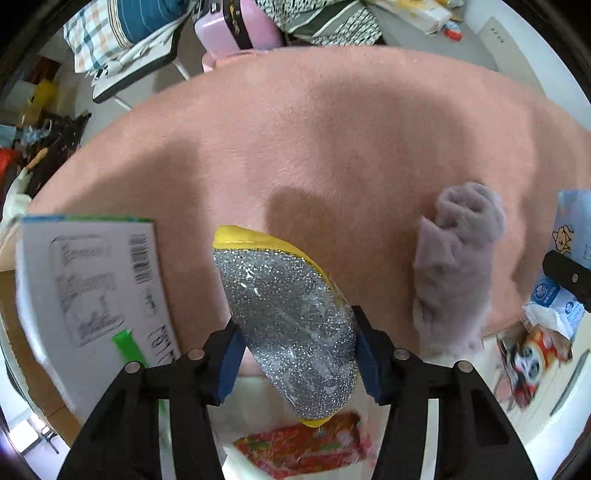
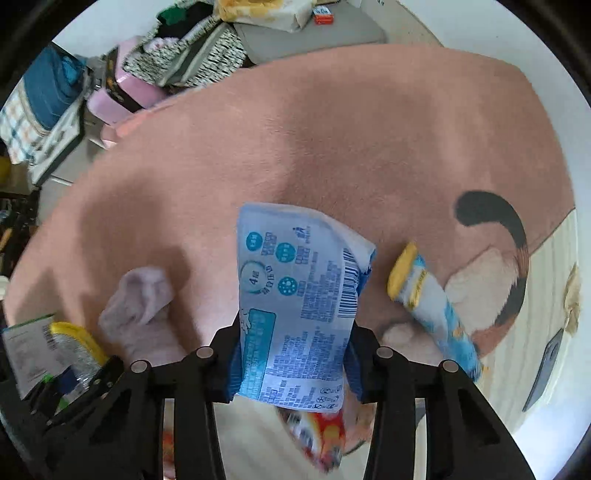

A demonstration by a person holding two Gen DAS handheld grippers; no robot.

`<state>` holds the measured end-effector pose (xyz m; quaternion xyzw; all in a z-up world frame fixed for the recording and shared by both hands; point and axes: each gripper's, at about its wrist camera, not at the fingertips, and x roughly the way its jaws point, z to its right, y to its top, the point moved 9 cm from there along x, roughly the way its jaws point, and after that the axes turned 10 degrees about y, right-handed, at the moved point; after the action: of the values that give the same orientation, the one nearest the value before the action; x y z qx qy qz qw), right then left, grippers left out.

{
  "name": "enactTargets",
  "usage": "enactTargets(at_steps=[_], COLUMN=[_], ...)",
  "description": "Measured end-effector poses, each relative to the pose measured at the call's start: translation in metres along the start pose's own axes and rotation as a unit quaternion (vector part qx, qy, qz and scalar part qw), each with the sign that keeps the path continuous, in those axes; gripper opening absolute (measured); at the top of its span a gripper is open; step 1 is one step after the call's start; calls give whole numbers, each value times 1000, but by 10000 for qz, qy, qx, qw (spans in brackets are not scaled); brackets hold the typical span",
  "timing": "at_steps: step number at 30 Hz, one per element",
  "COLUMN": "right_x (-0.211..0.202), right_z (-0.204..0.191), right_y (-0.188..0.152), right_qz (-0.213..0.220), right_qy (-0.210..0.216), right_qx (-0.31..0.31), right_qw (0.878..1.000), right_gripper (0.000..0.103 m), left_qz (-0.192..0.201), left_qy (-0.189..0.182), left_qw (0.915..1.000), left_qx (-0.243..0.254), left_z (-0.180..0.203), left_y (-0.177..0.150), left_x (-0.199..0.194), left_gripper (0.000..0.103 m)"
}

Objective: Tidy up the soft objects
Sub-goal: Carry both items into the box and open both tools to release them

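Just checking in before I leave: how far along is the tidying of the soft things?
Nothing looks sorted yet. In hand: the left gripper grips the silver-and-yellow scouring sponge; the right gripper grips the blue tissue pack. Left: the grey sock and the yellow-capped tube lie loose on the pink rug.

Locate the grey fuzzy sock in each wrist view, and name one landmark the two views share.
Left wrist view: the grey fuzzy sock lies right of centre on the pink rug.
Right wrist view: the sock lies lower left, beside the yellow-edged glitter sponge.
Shared landmark: the pink case beyond the rug's far edge.
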<state>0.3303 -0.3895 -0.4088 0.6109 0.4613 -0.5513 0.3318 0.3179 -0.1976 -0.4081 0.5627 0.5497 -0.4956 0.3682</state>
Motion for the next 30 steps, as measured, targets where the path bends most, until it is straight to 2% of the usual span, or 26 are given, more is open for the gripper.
enactTargets(at_steps=[7,12,14,16,19,23,25,30], right_x=[-56,-101,-116,-127,-123,-91,-67,-20], right_z=[-48,-107,-131,-161,-215,-283,-315,-361], right_y=[-36,-88,-115,-149,-193,-236,-254,-276], right_qz=[242,363,384,367,255,-10,-175,-446], right_qy=[606,1017,1118,1239,1391,1420,1334,961], right_qx=[-353,-766,-970,-1181,-1468,-1759,-1916,-2214], right_qw=[9972,9912,9882,9846,9790,9741,9722,9694], right_gripper=[46,46,46,46,46,46,46,46], left_qz=[539,933,993,1059,1058,858,699,182], left_qy=[-766,-896,-927,-839,-601,-155,-36,-143], left_qw=[9956,9914,9903,9902,9911,9933,9942,9961], left_qx=[-78,-222,-281,-353,-532,-760,-820,-849], left_z=[-31,-96,-128,-163,-223,-297,-322,-351], left_y=[-44,-79,-80,-96,-101,-100,-95,-74], left_x=[-78,-123,-128,-135,-117,-82,-62,-8], left_gripper=[51,51,51,51,51,51,51,51])
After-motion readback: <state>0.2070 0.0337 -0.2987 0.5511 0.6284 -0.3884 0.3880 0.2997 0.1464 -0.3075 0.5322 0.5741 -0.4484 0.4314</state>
